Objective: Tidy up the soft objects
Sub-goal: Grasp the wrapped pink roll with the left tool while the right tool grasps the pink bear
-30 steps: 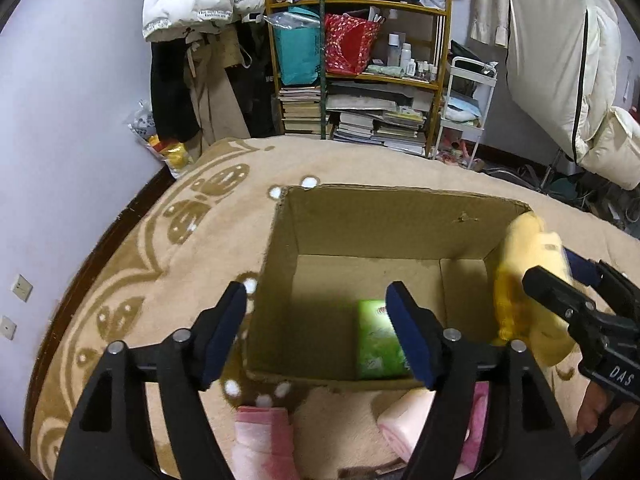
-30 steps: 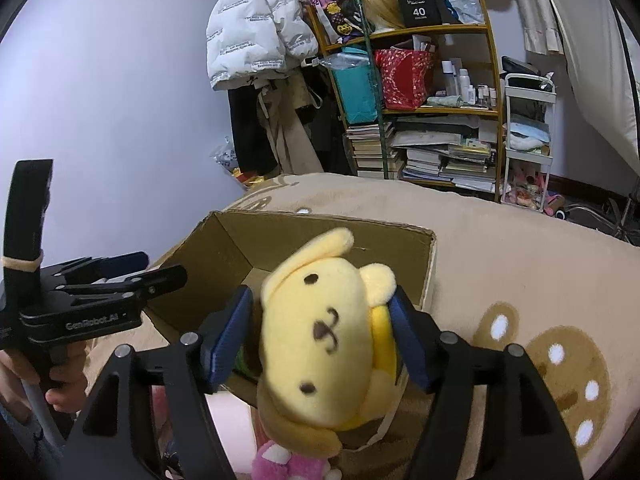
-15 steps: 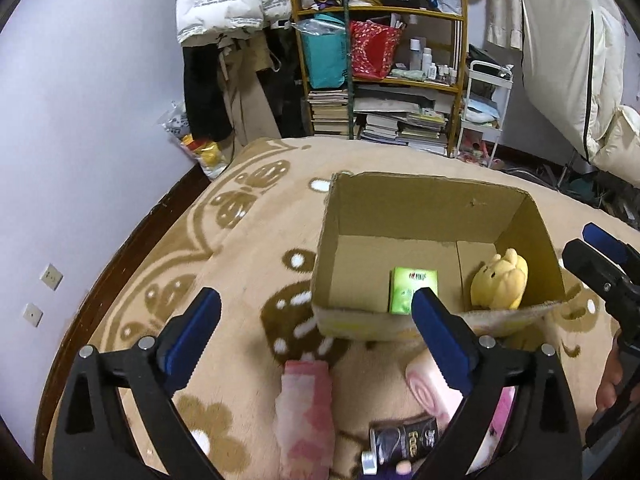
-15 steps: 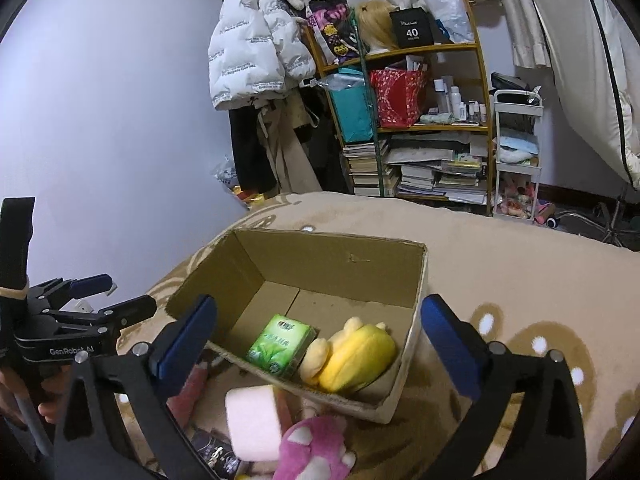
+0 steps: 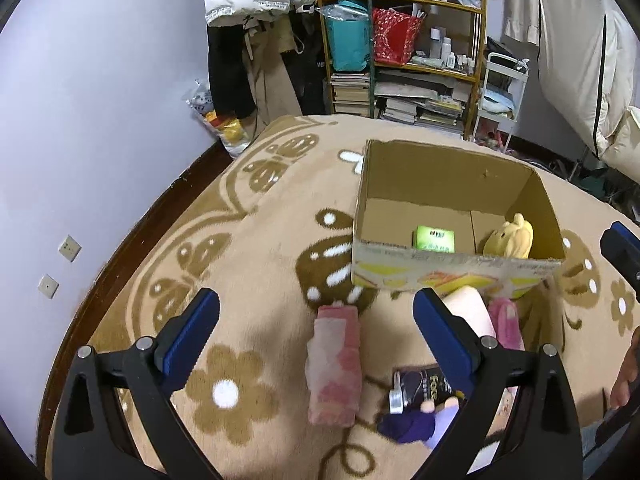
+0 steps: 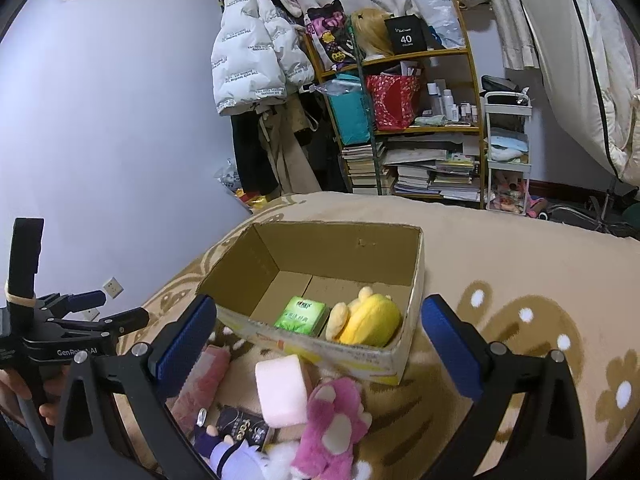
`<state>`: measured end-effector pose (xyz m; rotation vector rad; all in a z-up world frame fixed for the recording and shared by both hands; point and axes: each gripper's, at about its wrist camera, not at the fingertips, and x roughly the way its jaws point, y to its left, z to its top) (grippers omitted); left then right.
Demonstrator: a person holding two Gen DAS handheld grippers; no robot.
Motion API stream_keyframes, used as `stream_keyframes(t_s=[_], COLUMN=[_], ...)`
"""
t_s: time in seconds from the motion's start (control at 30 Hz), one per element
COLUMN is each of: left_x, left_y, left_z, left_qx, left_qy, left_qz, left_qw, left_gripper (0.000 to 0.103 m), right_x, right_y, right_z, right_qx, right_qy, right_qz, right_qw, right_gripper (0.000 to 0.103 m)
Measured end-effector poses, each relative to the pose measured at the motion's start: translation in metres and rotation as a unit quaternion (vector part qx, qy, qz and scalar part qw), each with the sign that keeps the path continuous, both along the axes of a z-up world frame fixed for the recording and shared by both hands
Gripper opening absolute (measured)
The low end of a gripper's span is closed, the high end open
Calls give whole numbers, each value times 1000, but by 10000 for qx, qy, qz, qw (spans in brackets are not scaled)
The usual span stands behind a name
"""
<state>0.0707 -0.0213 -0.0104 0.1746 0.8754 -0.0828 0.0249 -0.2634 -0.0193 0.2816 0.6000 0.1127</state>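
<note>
An open cardboard box [image 5: 444, 176] [image 6: 340, 248] stands on the patterned rug. Inside lie a yellow plush [image 5: 510, 236] [image 6: 370, 320] and a green tissue pack [image 5: 435, 238] [image 6: 304, 315]. In front of the box are a pink rolled towel [image 5: 335, 364] [image 6: 204, 380], a pale pink foam block [image 5: 470, 308] [image 6: 282, 388], a pink plush [image 6: 332, 428], a black tube [image 5: 420, 388] and a purple doll [image 5: 416, 424]. My left gripper [image 5: 316, 304] hangs open above the towel. My right gripper [image 6: 319, 308] is open and empty, short of the box's near wall.
A crowded bookshelf [image 5: 404, 40] and hanging coats [image 5: 244, 20] fill the back wall, with a white cart [image 5: 500, 92] beside them. The rug's [image 5: 256, 248] left edge meets dark floor and a lilac wall [image 5: 100, 120]. A person's hand [image 6: 16, 392] holds the left tool.
The right gripper let go of the yellow plush, which now lies in the box. Both grippers opened wide and drew back and up from the box.
</note>
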Motion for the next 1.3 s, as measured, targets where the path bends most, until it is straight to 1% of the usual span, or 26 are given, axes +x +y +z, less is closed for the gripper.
stream_keyframes(t_s=[0.13,0.23,0.37,0.53,0.87,1.07,1.3], left_x=[-10,-15,-19,-20,-2,6,19], left_y=[2,5,9,8,4,1,3], left_z=[-1,-4,-8,-13,-40,-59,-79], left_qx=[67,46,-19,20,-178,-92,-134], left_qy=[17,110,235,284,548,809,1063], left_qz=[11,49,84,81,86,156,281], left_qw=[10000,9999,9997,9996,9983,9966,9938], left_gripper=[97,97,97,97,97,97,97], right_x=[-8,-13,-20,-25,-19,-13,-4], right_y=[5,9,14,15,14,13,14], right_z=[-2,-7,-16,-29,-49,-62,-79], right_qx=[-1,18,20,127,162,197,217], right_qy=[89,203,367,551,847,1047,1300], right_qz=[37,78,94,64,1,-49,-78], right_qw=[10000,9998,9993,9984,9963,9943,9912], right_gripper=[103,103,103,103,103,103,103])
